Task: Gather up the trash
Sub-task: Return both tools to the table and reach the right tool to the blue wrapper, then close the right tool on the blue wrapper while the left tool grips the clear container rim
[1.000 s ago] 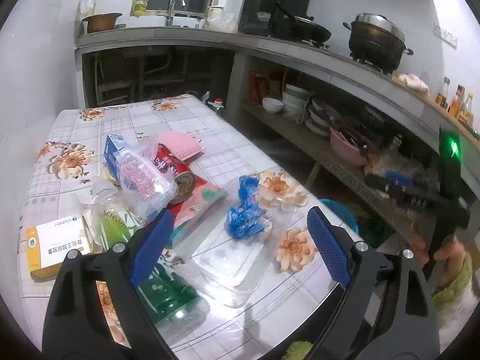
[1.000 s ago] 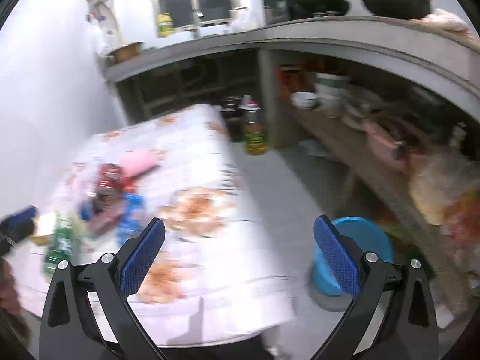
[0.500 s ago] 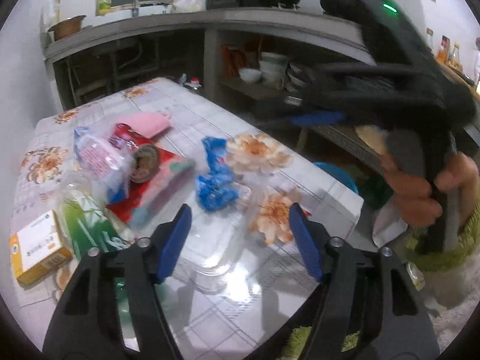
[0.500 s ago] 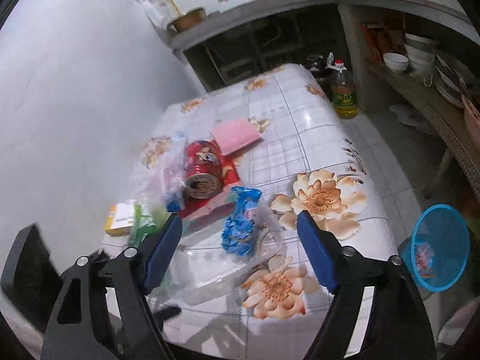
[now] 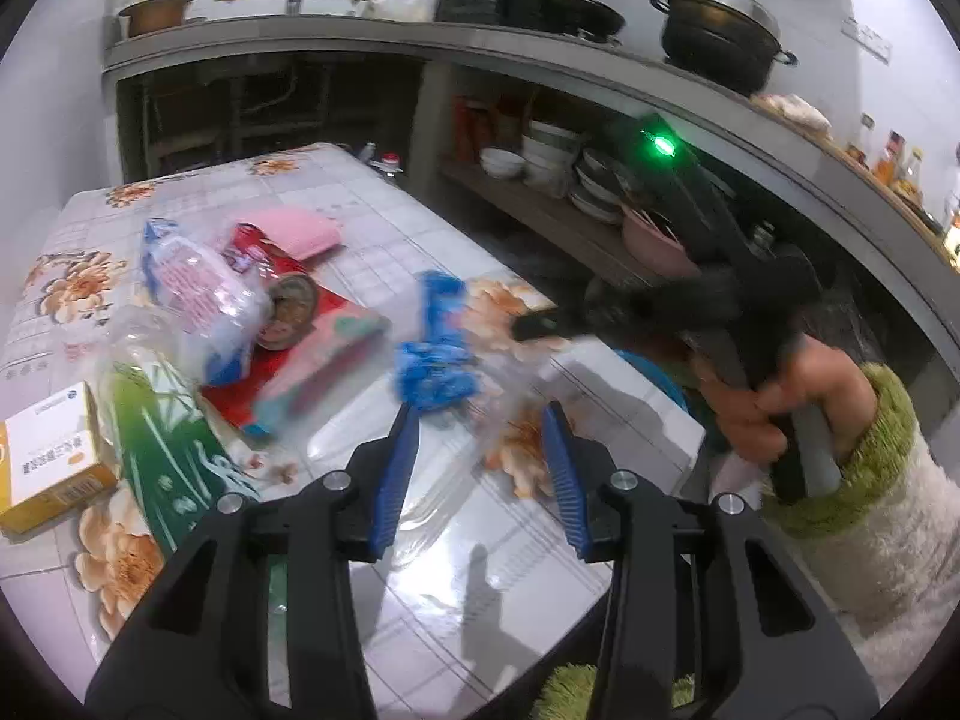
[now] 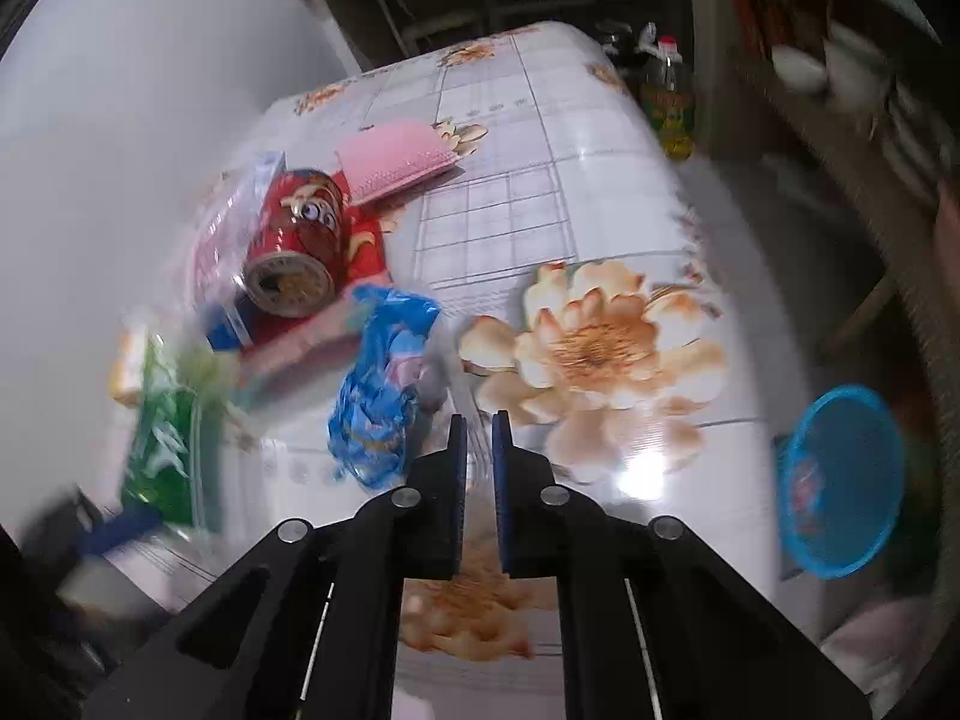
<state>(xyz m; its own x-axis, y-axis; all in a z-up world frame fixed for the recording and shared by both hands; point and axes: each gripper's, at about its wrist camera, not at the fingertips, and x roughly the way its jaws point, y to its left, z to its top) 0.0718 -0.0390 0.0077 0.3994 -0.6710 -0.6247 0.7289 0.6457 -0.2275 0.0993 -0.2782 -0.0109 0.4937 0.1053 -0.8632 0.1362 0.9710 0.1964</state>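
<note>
Trash lies on the flowered table: a clear plastic container holding a crumpled blue wrapper, a red can on its side, a green packet, a clear bag, a pink pad and a yellow-white box. My left gripper is partly open around the container's near part. My right gripper has its pads almost together on the container's clear edge, beside the blue wrapper. The red can lies behind it.
A blue mesh basket stands on the floor right of the table. An oil bottle stands on the floor at the table's far end. Shelves with bowls and a counter with pots run along the right.
Both grippers moved in toward the clear container. The left jaws narrowed around it. The right jaws went from wide open to nearly closed on its edge.
</note>
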